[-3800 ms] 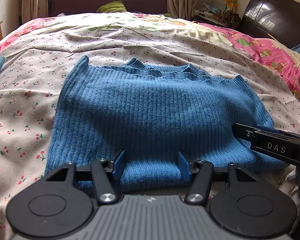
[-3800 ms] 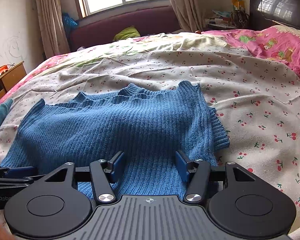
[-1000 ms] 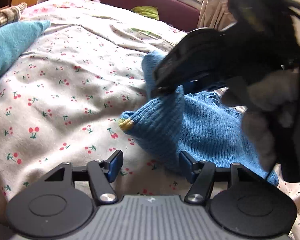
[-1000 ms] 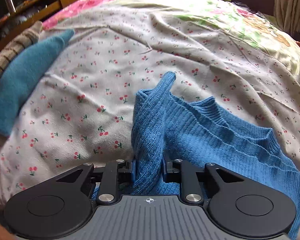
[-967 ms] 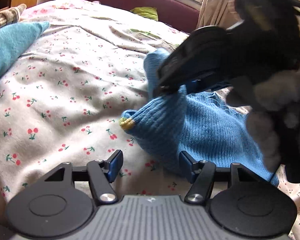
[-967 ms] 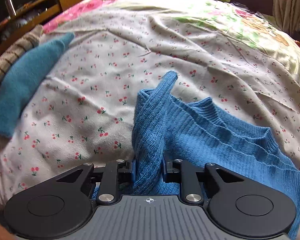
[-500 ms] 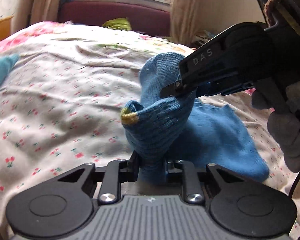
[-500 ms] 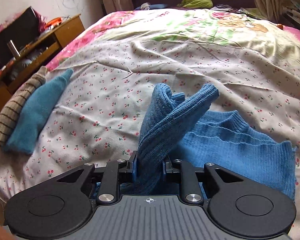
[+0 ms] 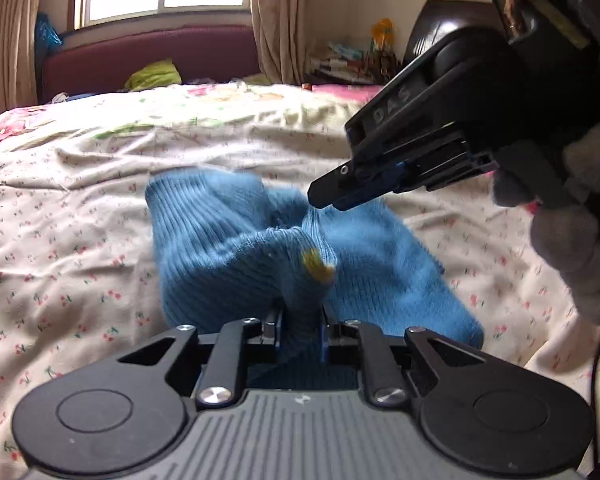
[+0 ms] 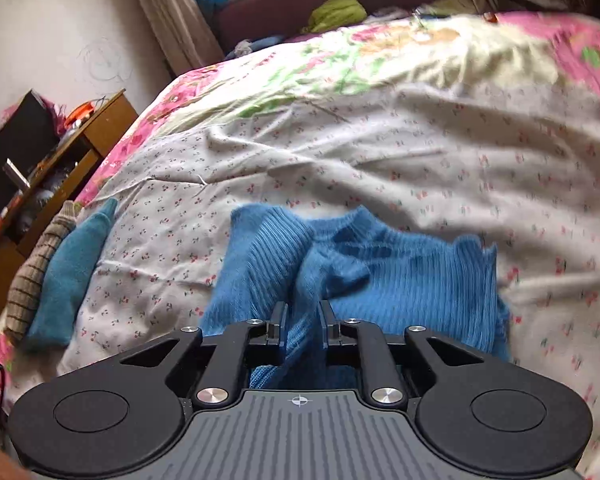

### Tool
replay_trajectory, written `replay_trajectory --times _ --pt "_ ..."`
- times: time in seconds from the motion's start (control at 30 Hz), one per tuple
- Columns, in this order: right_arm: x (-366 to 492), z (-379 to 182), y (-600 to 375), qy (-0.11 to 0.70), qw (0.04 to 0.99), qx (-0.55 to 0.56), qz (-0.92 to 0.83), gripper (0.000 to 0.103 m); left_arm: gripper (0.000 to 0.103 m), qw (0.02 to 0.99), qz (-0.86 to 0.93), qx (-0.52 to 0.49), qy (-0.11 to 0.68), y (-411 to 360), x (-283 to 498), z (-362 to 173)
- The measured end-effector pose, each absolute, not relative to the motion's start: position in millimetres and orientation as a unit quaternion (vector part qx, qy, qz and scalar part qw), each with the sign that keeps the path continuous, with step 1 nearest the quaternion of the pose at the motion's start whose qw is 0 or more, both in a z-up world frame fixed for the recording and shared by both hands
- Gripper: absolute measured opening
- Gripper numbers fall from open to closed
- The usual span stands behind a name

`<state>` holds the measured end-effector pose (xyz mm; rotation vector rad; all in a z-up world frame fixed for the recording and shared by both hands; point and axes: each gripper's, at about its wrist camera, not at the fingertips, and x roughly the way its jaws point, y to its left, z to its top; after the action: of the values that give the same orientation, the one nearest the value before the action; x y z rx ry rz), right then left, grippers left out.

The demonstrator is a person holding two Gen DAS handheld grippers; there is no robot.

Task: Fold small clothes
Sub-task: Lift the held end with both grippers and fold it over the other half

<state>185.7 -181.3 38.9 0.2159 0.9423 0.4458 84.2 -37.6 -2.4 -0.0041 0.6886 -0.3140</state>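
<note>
On the cherry-print bedspread (image 10: 440,168) the blue sweater (image 10: 400,276) lies half gathered, one side lifted off the cloth and doubling over the rest. The left gripper (image 9: 300,330) is clenched on a bunched corner near the sweater's small yellow mark (image 9: 318,266). The right gripper (image 10: 302,326) is clamped on a ribbed fold at the sweater's near edge; from the left wrist its dark body (image 9: 420,148) hangs just above the sweater.

The likely trouble is an uneven fold. Each gripper pinches a thick wad, not a single edge, so layers could slip out or drag the lower half along, leaving the sweater twisted. The two grippers are also close together over the sweater and could knock if they cross.

Beyond the sweater the bedspread is open and wide, giving plenty of room to lay the fold down. Left of the sweater, near the bed's edge, rest a teal cloth (image 10: 72,276) and a striped cloth (image 10: 32,280); a wooden stand (image 10: 80,140) is past them.
</note>
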Motion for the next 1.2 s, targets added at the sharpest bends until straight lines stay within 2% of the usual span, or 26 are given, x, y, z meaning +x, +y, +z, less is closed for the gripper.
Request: replay_trajectory --times 0.17,0.3,0.37,0.53,0.6,0.73,0.8,0.83,0.87,0.9,0.97,1.2 --pt "184 19 -185 0.454 0.853 0.132 0.221 0.039 0.029 0.933 -0.14 0.016 0.332 -34 68 -6" --pt "187 21 -184 0.438 0.855 0.165 0.224 0.043 0.039 0.937 -0.135 0.031 0.32 -32 64 -9" --pt "191 23 -181 0.435 0.85 0.177 0.238 0.062 0.045 0.94 -0.132 0.031 0.313 -32 62 -9" --pt "207 13 -151 0.461 0.846 0.14 0.228 0.064 0.052 0.943 -0.126 0.042 0.304 -34 66 -12" --pt "216 9 -139 0.47 0.842 0.13 0.229 0.064 0.056 0.942 -0.122 0.048 0.308 -37 71 -15" --pt "228 10 -103 0.479 0.844 0.058 0.234 0.063 0.057 0.941 -0.108 0.067 0.315 -42 81 -20" --pt "232 7 -89 0.485 0.842 0.029 0.234 0.047 0.055 0.939 -0.111 0.063 0.32 -41 84 -21" --pt "232 6 -86 0.488 0.84 0.02 0.236 0.028 0.053 0.938 -0.114 0.058 0.321 -39 84 -21" --pt "232 6 -86 0.488 0.84 0.016 0.237 0.023 0.045 0.939 -0.119 0.049 0.319 -36 84 -20" --pt "229 9 -88 0.482 0.843 0.018 0.239 0.022 0.036 0.939 -0.125 0.041 0.318 -33 83 -18" --pt "222 21 -103 0.467 0.848 0.034 0.246 0.019 0.029 0.939 -0.136 0.025 0.315 -29 82 -10" --pt "203 59 -180 0.432 0.864 0.093 0.241 0.018 0.027 0.939 -0.199 0.013 0.281 -50 75 24"
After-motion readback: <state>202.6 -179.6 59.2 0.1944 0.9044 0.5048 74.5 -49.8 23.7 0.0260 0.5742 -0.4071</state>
